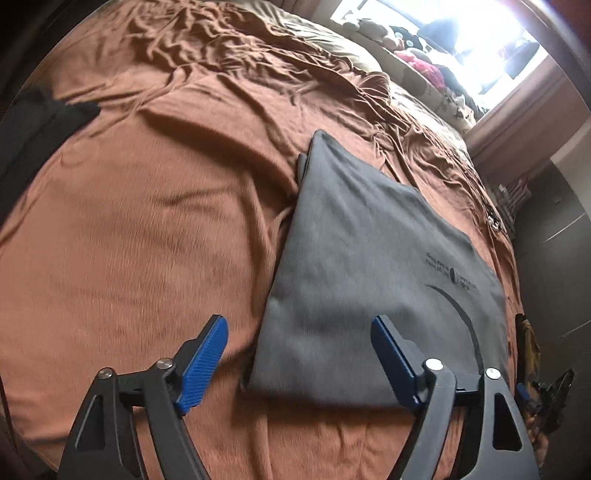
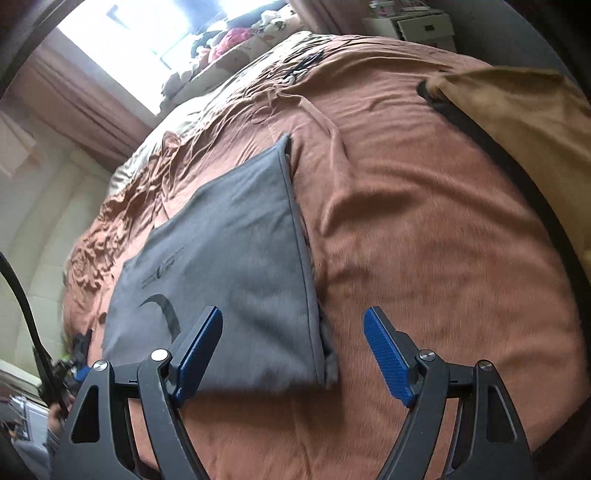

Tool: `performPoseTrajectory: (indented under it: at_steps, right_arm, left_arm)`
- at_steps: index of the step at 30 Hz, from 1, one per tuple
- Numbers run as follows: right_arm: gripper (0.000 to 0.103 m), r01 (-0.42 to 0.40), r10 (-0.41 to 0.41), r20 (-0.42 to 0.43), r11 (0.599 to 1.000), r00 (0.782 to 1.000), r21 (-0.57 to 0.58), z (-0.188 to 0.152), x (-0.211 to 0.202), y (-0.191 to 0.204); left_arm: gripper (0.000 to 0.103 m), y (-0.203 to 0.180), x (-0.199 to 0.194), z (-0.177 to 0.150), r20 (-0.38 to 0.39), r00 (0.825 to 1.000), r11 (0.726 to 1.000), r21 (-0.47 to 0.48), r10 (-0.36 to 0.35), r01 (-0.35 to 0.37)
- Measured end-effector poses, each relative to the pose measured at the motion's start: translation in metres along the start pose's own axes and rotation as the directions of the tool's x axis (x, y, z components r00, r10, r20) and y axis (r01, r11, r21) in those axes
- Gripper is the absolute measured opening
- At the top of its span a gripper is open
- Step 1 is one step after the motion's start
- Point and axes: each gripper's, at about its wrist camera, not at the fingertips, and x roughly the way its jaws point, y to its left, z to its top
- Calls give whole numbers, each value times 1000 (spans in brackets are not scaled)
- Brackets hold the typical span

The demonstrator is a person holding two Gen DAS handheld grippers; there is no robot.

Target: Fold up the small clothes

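A grey garment (image 1: 369,258) with a dark printed arc and small lettering lies folded flat on the rust-brown bedspread (image 1: 147,221). My left gripper (image 1: 299,328) hovers open over the garment's near left corner, nothing between its blue pads. In the right wrist view the same grey garment (image 2: 229,266) lies to the left, and my right gripper (image 2: 293,321) stands open above its near right corner, holding nothing. The other gripper shows as a small dark shape at the edge of each view.
A tan and black cloth (image 2: 524,122) lies at the bed's far right edge. Dark fabric (image 1: 40,122) sits at the left edge of the bed. Stuffed toys and clutter (image 1: 417,55) line the bright window. A white cabinet (image 2: 410,22) stands beyond the bed.
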Motion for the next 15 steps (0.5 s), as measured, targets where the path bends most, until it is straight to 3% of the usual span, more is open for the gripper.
performPoseTrajectory:
  at_steps: [3, 11, 15]
  right_arm:
    - [68, -17, 16, 13, 999, 1000, 51, -13, -6, -9]
    - [47, -84, 87, -10, 980, 996, 180, -44, 5, -28]
    - [45, -124, 131, -19, 969, 991, 215, -52, 17, -31]
  left_arm:
    - [72, 7, 0, -11, -2, 1000, 1000, -28, -15, 15]
    - [68, 22, -2, -34, -15, 998, 993, -103, -66, 65]
    - [64, 27, 0, -41, -20, 994, 984, -147, -110, 106]
